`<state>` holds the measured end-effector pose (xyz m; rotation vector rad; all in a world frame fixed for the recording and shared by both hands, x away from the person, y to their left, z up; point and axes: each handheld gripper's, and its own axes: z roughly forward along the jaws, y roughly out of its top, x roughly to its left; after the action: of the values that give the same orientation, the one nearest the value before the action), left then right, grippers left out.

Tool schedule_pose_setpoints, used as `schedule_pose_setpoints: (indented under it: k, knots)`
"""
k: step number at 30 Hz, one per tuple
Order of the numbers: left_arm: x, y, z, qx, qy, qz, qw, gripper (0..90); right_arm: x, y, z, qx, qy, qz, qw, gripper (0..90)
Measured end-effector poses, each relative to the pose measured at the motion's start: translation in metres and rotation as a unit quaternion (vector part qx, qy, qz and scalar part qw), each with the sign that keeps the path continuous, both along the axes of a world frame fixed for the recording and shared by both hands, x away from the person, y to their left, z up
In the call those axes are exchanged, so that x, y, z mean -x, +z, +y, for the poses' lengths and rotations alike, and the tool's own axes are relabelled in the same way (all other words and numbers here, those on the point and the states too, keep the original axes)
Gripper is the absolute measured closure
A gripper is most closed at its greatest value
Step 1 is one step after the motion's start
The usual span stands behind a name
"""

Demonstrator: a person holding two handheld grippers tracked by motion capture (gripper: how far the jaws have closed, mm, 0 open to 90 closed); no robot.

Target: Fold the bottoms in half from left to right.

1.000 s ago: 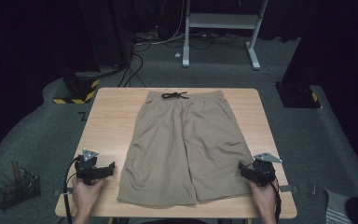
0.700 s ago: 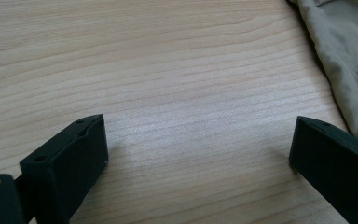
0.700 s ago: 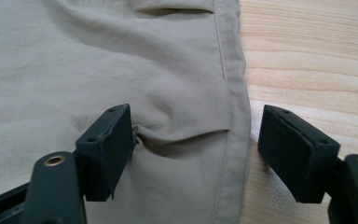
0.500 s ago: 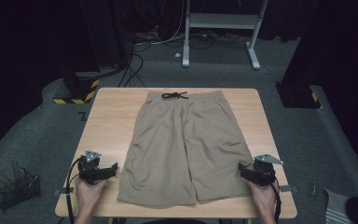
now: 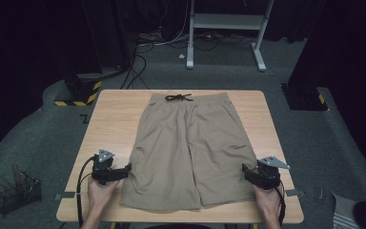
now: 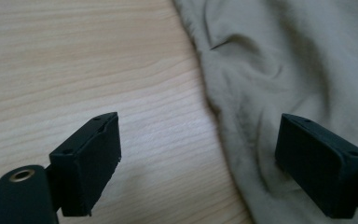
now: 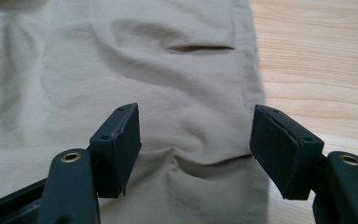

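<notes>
A pair of khaki shorts [image 5: 188,148] lies flat on the wooden worktop [image 5: 112,119], waistband at the far edge with a black drawstring [image 5: 178,97] tied at its middle, both leg hems toward the person. The left hand [image 5: 99,190] comes in from the bottom edge and holds the left tool [image 5: 124,168] low over the worktop, pointing right toward the outer edge of the left leg near the hem; in the left gripper view its jaws stand wide apart, one over bare wood, the other over the cloth, with the side seam running between them. The right hand [image 5: 267,198] holds the right tool [image 5: 246,170] at the outer edge of the right leg near its hem, pointing left; in the right gripper view its jaws are also spread wide with nothing between them, both over the fabric, and the seam edge passes just inside the right jaw; whether the jaw tips touch the cloth I cannot tell from these angles. A pocket slit [image 7: 199,47] shows farther up the leg. Bare wood runs in a strip along each side of the shorts, wider at the left, and a narrow strip lies between the hems and the near edge. On the floor at left stands a wire basket [image 5: 18,193].
</notes>
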<state>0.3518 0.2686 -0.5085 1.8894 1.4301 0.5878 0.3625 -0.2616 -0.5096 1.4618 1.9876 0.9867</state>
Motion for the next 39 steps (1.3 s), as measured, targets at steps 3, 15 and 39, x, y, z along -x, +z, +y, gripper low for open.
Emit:
schedule_pose_setpoints:
  k: [3,15,39]
  knots:
    - [-0.001,0.004,-0.006,0.004,-0.01,-0.003,0.9999,15.3,-0.001,0.0,0.003,-0.001,0.005,0.001,1.0,33.5]
    - [-0.008,0.011,-0.031,0.022,-0.047,-0.006,0.9986,18.1,-0.007,0.006,0.014,0.002,0.027,0.002,0.9996,38.0]
    - [-0.022,0.009,-0.062,0.058,-0.071,0.0,0.9958,22.2,-0.028,0.008,0.041,0.001,0.059,0.01,0.9982,37.6]
